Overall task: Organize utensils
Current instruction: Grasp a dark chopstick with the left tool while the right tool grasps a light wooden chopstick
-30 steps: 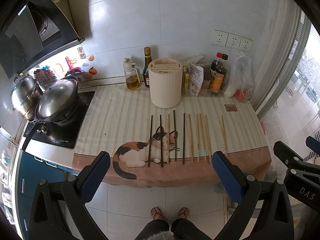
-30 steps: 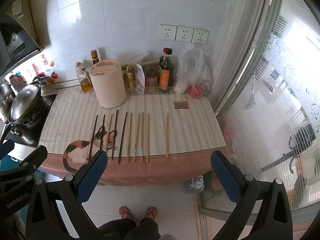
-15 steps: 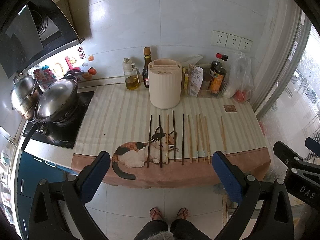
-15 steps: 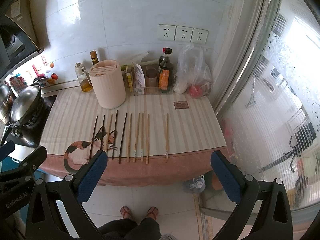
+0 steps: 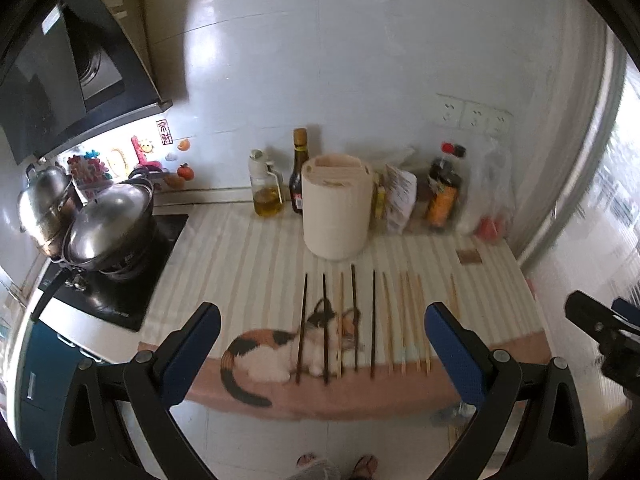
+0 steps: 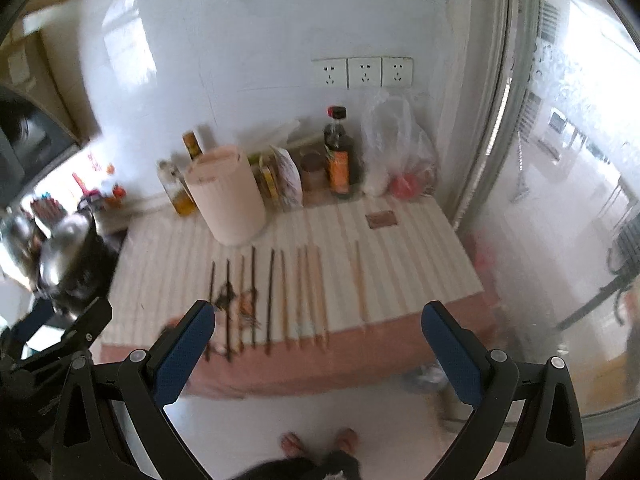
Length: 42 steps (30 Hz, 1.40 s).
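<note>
Nearest, the left gripper (image 5: pixel 322 342) and right gripper (image 6: pixel 318 340) are being held wide open and empty, while beyond them all chopsticks (image 5: pixel 374 316) are lying uncollected before the untouched holder (image 5: pixel 335 205), sorting being judged unstarted.

Daylight floods in from the window (image 6: pixel 580 128) on the right of both frames, blown out to near white there. It leaves soft glare patches on the wall tiles (image 5: pixel 224 40) at upper left and bright glints on the steel pot lids (image 5: pixel 108 220). The range hood (image 5: pixel 60 80) corner at upper left stays dark. The left wrist view is fairly sharp at centre, softening toward the right. The right wrist view is smeared throughout: the chopsticks (image 6: pixel 280 296) and bottles (image 6: pixel 340 156) are streaked. Both frames bulge, with black vignetted corners.
</note>
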Each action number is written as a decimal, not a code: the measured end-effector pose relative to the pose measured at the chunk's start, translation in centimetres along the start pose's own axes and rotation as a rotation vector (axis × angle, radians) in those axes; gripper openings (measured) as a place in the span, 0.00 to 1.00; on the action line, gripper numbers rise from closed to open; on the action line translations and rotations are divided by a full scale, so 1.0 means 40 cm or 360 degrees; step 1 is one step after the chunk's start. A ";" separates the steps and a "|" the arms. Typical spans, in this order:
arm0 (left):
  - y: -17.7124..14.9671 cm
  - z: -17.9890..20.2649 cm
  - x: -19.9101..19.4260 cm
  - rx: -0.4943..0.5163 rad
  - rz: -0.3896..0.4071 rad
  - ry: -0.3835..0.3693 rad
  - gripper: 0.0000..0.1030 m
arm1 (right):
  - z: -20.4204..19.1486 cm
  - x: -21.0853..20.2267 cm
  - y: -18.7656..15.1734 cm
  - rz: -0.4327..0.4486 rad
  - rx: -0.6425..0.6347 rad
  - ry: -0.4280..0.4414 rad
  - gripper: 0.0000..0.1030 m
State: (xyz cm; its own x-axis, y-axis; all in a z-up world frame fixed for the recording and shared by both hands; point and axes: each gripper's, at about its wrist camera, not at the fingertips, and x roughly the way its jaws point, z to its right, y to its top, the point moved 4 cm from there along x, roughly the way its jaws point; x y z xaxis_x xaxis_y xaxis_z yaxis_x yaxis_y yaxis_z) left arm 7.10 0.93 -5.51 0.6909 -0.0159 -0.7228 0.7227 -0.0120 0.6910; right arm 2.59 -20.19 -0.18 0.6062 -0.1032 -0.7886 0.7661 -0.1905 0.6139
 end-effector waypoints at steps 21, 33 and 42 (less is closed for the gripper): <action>-0.119 -0.120 0.682 -0.0198 -0.0824 0.0085 0.77 | 0.087 0.721 -0.051 -0.0679 0.0196 0.0028 0.69; -0.227 -0.085 0.883 -0.0076 -0.1104 0.0137 0.28 | 0.072 1.042 -0.063 -0.1021 0.0013 0.0031 0.59; -0.223 -0.129 0.878 -0.0251 -0.1124 0.0104 0.04 | 0.020 1.154 -0.050 -0.1044 -0.0227 -0.0100 0.23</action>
State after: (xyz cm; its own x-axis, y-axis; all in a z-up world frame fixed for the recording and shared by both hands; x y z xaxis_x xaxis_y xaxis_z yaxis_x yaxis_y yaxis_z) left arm 25.02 5.62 -37.06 0.0548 0.0024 -0.9985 0.9876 0.1470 0.0546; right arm 28.85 -25.34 -37.84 -0.0043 -0.0674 -0.9977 0.9947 -0.1029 0.0027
